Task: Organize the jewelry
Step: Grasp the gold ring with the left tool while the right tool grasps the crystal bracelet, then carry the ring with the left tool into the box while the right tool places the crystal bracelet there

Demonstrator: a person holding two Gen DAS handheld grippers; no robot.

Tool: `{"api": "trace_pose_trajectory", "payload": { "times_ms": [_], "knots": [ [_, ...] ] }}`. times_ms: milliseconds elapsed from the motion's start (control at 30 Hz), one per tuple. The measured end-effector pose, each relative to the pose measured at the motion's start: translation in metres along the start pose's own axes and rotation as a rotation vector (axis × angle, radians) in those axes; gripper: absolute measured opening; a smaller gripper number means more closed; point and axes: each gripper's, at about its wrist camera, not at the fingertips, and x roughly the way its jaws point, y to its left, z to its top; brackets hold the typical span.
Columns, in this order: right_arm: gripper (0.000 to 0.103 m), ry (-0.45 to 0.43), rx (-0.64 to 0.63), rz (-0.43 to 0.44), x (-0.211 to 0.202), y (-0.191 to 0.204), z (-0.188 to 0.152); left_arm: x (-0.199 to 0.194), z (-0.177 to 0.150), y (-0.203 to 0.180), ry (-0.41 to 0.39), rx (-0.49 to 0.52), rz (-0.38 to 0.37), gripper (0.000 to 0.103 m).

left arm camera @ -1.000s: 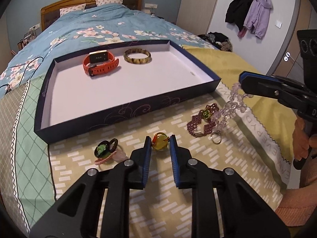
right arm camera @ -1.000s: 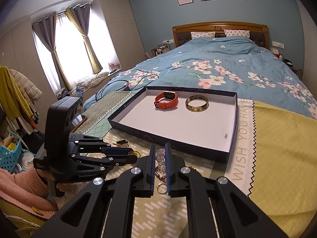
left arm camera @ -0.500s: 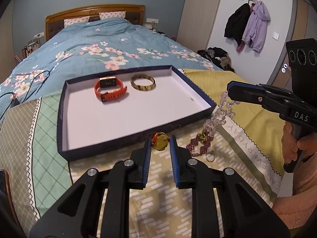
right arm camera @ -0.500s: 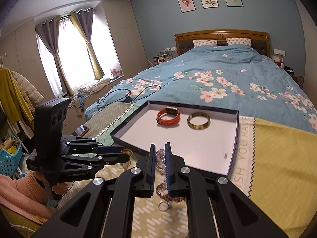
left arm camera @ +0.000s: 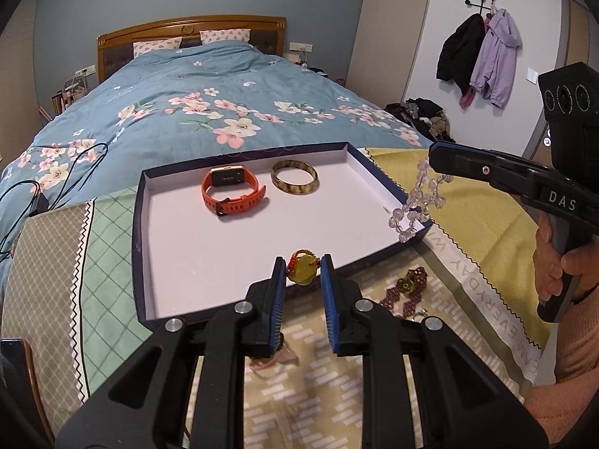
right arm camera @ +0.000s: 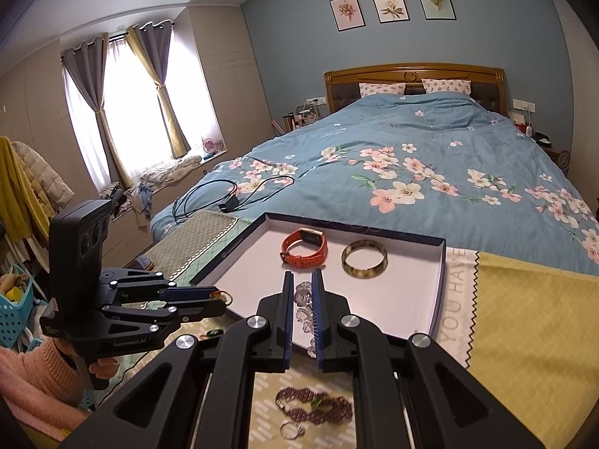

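The left gripper (left arm camera: 302, 271) pinches a small yellow bead charm (left arm camera: 301, 270) with a red and green cord loop on top, and holds it in the air just over the near edge of the tray (left arm camera: 139, 224). The right gripper (right arm camera: 300, 295) is squeezed nearly all the way together on a clear bead bracelet (left arm camera: 417, 202), which hangs down over the tray's right corner. The charm looks small, light, hard and smooth, so it could likely slip; pinching it across its round middle, as now, seems the safest hold. Its cord loop points up. The clear bracelet looks light and floppy, like a string of little glass balls. It bends wherever it wants, so it is best held by a few beads at the top. Its long way runs up and down, from the pinched end to the loose end that dangles below. Inside the tray lie an orange watch (left arm camera: 231, 189) and a brown bangle (left arm camera: 295, 182), side by side near the far wall. A purple beaded bracelet (right arm camera: 316, 408) and a small ring (right arm camera: 291, 429) still lie on the cloth (left arm camera: 393, 381) in front of the tray.
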Motion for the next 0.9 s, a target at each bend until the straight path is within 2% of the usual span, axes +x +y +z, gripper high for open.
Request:
{"api": "trace_pose_trajectory", "payload": {
  "times_ms": [533, 900],
  "knots": [
    [0.008, 0.021, 0.041, -0.069, 0.052, -0.025, 0.02, 0.036, 0.021, 0.022, 0.037, -0.015, 0.054, 0.019],
    [0.008, 0.04, 0.061, -0.129, 0.081, -0.038, 0.024, 0.064, 0.034, 0.04, 0.081, -0.049, 0.064, 0.019]
  ]
}}
